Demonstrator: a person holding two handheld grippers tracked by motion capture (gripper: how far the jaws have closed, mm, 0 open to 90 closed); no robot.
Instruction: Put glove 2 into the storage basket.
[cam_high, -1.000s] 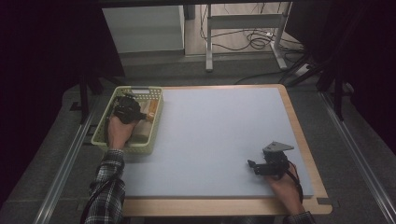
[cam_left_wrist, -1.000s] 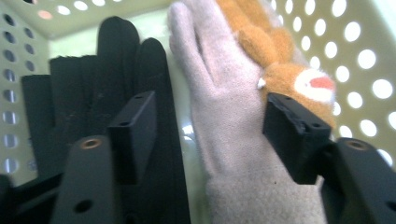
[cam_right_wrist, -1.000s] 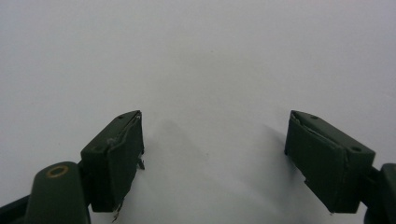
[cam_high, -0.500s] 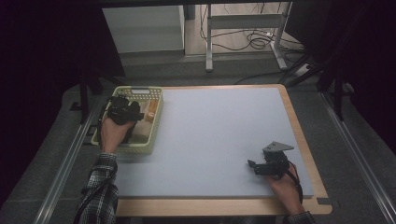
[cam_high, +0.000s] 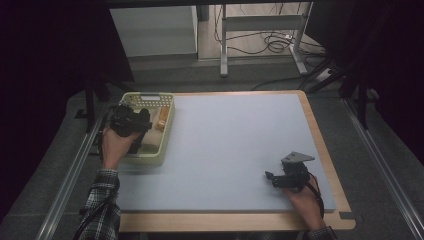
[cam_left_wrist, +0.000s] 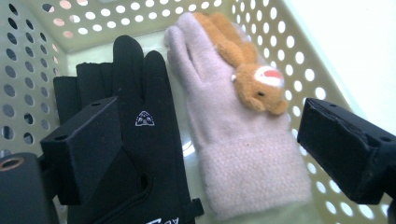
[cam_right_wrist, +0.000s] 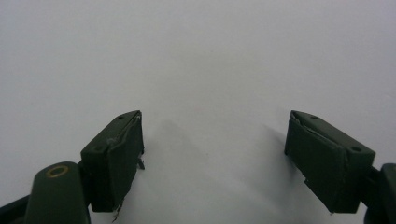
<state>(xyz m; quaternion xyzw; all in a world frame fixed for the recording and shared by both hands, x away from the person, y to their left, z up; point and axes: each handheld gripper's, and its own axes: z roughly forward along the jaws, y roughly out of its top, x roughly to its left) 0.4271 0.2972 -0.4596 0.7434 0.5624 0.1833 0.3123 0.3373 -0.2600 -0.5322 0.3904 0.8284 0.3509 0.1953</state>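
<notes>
L gripper (cam_left_wrist: 205, 154) jaws wide apart over pale-yellow perforated plastic basket (cam_left_wrist: 299, 70); inside: black glove (cam_left_wrist: 140, 140), pink knit glove (cam_left_wrist: 224, 135). R gripper (cam_right_wrist: 212, 163) well right of basket, jaws apart, nothing held.

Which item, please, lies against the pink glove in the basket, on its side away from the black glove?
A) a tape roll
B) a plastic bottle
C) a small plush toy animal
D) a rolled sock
C: in the left gripper view a small orange-brown plush toy lies along the pink glove by the basket wall.
</notes>
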